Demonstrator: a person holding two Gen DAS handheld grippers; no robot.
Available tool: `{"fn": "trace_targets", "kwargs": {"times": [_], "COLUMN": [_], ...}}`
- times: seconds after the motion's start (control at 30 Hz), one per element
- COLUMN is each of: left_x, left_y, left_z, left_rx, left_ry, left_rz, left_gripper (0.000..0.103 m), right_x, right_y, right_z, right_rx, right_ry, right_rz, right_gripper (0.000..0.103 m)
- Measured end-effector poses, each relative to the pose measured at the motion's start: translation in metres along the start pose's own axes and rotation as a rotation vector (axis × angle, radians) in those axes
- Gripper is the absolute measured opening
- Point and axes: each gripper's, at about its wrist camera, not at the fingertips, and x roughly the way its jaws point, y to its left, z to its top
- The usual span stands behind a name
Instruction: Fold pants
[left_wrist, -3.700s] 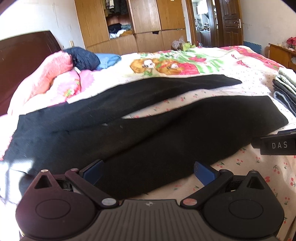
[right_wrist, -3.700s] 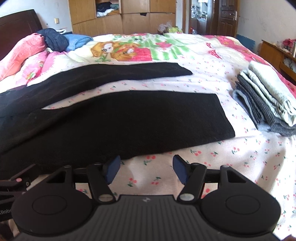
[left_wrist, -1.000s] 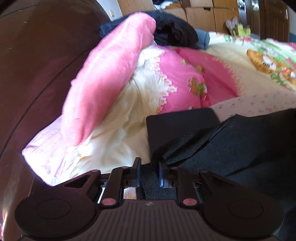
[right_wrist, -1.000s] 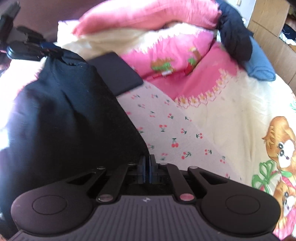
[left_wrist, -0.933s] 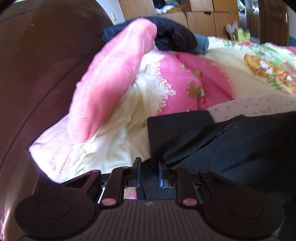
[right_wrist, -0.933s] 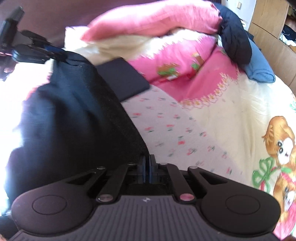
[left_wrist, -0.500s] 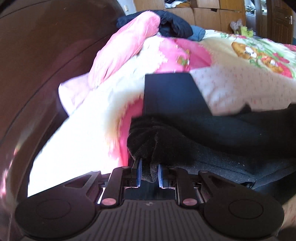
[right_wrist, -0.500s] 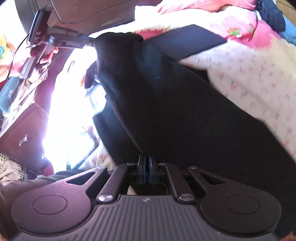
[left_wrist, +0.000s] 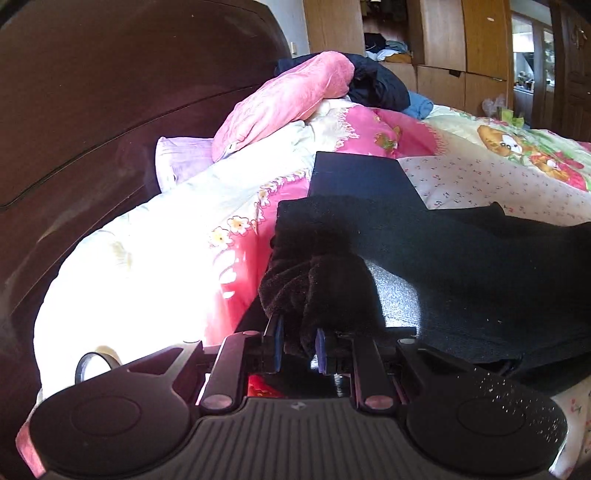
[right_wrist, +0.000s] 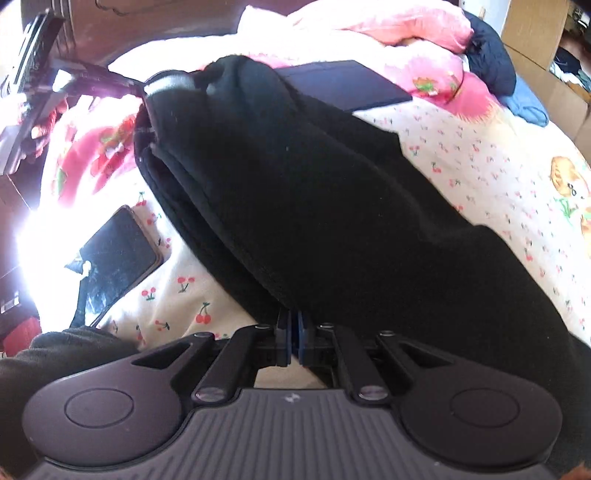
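Black pants (right_wrist: 314, 206) lie doubled over near the head end of a bed (right_wrist: 480, 155) covered by a cherry-print sheet. The left gripper (left_wrist: 298, 347) pinches a bunched wad of the pants' fabric between its blue pads, close to the dark wooden headboard (left_wrist: 110, 110). The right gripper (right_wrist: 294, 341), its fingers pressed nearly together, clamps the layered edge of the pants above the sheet. A flat dark rectangular pad (left_wrist: 362, 177) lies just behind the pants, beside pink bedding (left_wrist: 288, 99). A phone (right_wrist: 118, 254) rests on the sheet near the bed's edge.
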Motion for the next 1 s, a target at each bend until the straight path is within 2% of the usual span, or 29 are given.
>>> {"fn": "trace_targets", "kwargs": {"times": [0.13,0.27,0.33,0.4,0.43,0.47,0.57,0.67,0.8,0.83,0.87,0.9,0.93,1.0], "left_x": [0.003,-0.007,-0.011,-0.012,-0.010,-0.008,-0.003,0.002,-0.001,-0.001,-0.002,-0.003,-0.003,-0.006], "left_y": [0.002,-0.015,-0.018,-0.018,-0.021,-0.024,-0.034,-0.032,-0.023,-0.024,-0.024,-0.023,-0.019,-0.002], "left_z": [-0.020,-0.034,-0.033,-0.034,-0.037,-0.038,-0.041,-0.039,-0.035,-0.035,-0.035,-0.034,-0.033,-0.027], "left_rx": [0.058,0.193,0.240,0.306,0.364,0.413,0.507,0.526,0.474,0.472,0.469,0.466,0.454,0.381], "left_ry": [-0.009,-0.059,-0.084,-0.104,-0.118,-0.128,-0.138,-0.140,-0.147,-0.153,-0.160,-0.169,-0.178,-0.176], "left_rz": [0.011,0.066,0.083,0.121,0.149,0.165,0.172,0.184,0.158,0.157,0.161,0.190,0.223,0.229], "left_gripper": [0.036,0.039,0.042,0.055,0.057,0.058,0.058,0.058,0.047,0.045,0.038,0.025,0.022,0.022], "right_x": [0.005,-0.003,-0.011,-0.013,-0.012,-0.009,0.017,0.045,0.084,0.091,0.095,0.097,0.096,0.087], "right_y": [0.023,0.042,0.054,0.069,0.077,0.087,0.115,0.139,0.156,0.158,0.160,0.160,0.158,0.157], "right_z": [0.000,0.008,0.017,0.030,0.038,0.044,0.071,0.100,0.127,0.132,0.137,0.141,0.144,0.145], "right_rx": [-0.087,-0.210,-0.241,-0.267,-0.275,-0.286,-0.329,-0.360,-0.383,-0.381,-0.372,-0.353,-0.324,-0.294], "right_ry": [0.044,0.044,0.006,-0.046,-0.074,-0.101,-0.173,-0.220,-0.219,-0.206,-0.193,-0.184,-0.181,-0.202], "right_rz": [-0.047,-0.127,-0.110,-0.080,-0.067,-0.049,-0.023,-0.027,-0.040,-0.047,-0.060,-0.064,-0.047,-0.021], "right_gripper": [0.007,0.011,0.012,0.021,0.027,0.030,0.033,0.034,0.033,0.023,0.006,0.006,0.004,0.004]}}
